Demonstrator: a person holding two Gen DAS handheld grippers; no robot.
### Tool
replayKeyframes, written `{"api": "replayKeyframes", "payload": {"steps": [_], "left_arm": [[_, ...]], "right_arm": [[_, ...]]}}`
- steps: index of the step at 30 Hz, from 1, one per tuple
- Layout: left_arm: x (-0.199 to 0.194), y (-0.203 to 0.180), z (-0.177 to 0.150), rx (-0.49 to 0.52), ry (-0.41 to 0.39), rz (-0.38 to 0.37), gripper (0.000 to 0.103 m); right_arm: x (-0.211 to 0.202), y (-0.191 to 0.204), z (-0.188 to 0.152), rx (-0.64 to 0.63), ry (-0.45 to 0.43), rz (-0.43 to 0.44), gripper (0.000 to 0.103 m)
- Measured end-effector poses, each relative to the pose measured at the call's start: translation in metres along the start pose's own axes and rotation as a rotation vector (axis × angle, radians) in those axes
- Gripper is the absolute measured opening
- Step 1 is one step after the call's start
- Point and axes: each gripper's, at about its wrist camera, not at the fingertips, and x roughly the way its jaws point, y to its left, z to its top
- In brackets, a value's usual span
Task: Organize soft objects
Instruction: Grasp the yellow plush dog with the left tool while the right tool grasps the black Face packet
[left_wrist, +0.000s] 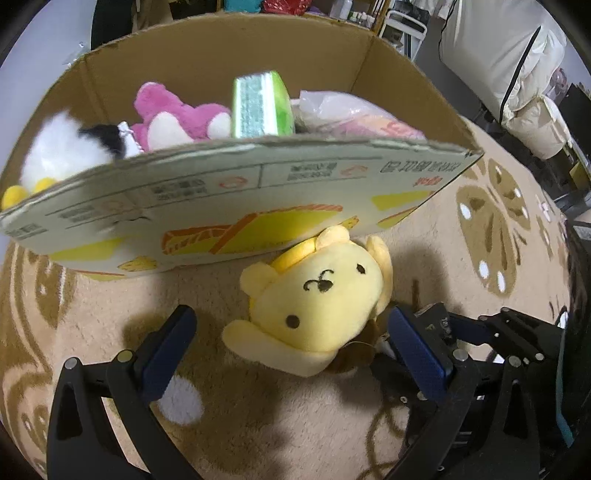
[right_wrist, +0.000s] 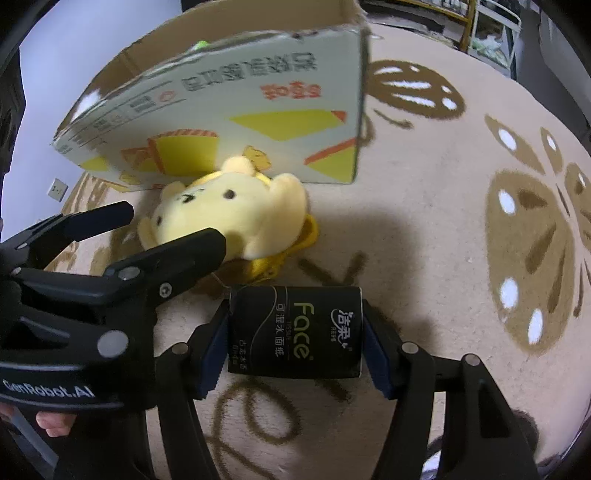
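Observation:
A yellow plush dog (left_wrist: 314, 302) lies on the carpet against the front of a cardboard box (left_wrist: 229, 210). My left gripper (left_wrist: 291, 343) is open, its blue pads on either side of the plush without closing on it. In the right wrist view the plush (right_wrist: 232, 218) lies beyond my right gripper (right_wrist: 295, 332), which is shut on a black tissue pack (right_wrist: 295, 332) held just above the carpet. The left gripper's black fingers (right_wrist: 173, 254) show there beside the plush. Inside the box lie a pink plush (left_wrist: 173, 118), a white plush (left_wrist: 62, 147) and a green tissue pack (left_wrist: 258, 105).
A beige carpet with brown leaf pattern (right_wrist: 461, 240) covers the floor. The box's printed front flap (right_wrist: 240, 107) leans outward over the plush. A plastic bag (left_wrist: 351, 110) lies in the box. Furniture under white covers (left_wrist: 517, 55) stands at the far right.

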Motion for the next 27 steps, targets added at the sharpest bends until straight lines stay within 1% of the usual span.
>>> {"api": "replayKeyframes", "payload": {"steps": [5,8,15,17,19,20,21,23,24,27], "left_arm": [[0.016,-0.002,0.003,-0.010,0.032,0.031,0.102],[0.024,0.000,0.003,-0.045,0.052,0.006,0.102],[0.030,-0.005,0.003,-0.060,0.036,0.015,0.103],[0.032,-0.009,0.001,-0.067,0.028,0.027,0.103],[0.032,-0.013,0.000,-0.054,0.023,0.045,0.102],[0.034,-0.017,0.001,-0.044,0.024,0.058,0.095],[0.033,-0.019,0.001,-0.043,0.023,0.055,0.091],[0.029,-0.024,0.001,-0.044,0.027,0.025,0.072],[0.026,-0.027,0.000,-0.035,0.024,0.018,0.067],[0.022,-0.030,-0.001,-0.028,0.016,0.034,0.060]], "right_arm": [[0.002,-0.004,0.000,0.005,0.006,0.001,0.068],[-0.005,0.001,-0.010,0.000,0.008,0.001,0.068],[-0.004,-0.002,-0.005,0.020,0.010,0.016,0.068],[0.001,0.003,-0.004,0.025,0.010,0.017,0.068],[-0.001,0.002,-0.005,0.030,0.010,0.019,0.068],[-0.002,0.002,-0.006,0.030,0.009,0.019,0.068],[-0.002,0.001,-0.006,0.029,0.008,0.019,0.068],[-0.002,0.000,-0.007,0.027,0.006,0.017,0.068],[-0.003,0.000,-0.007,0.026,0.005,0.017,0.068],[-0.004,0.001,-0.009,0.024,0.003,0.017,0.068]]}}
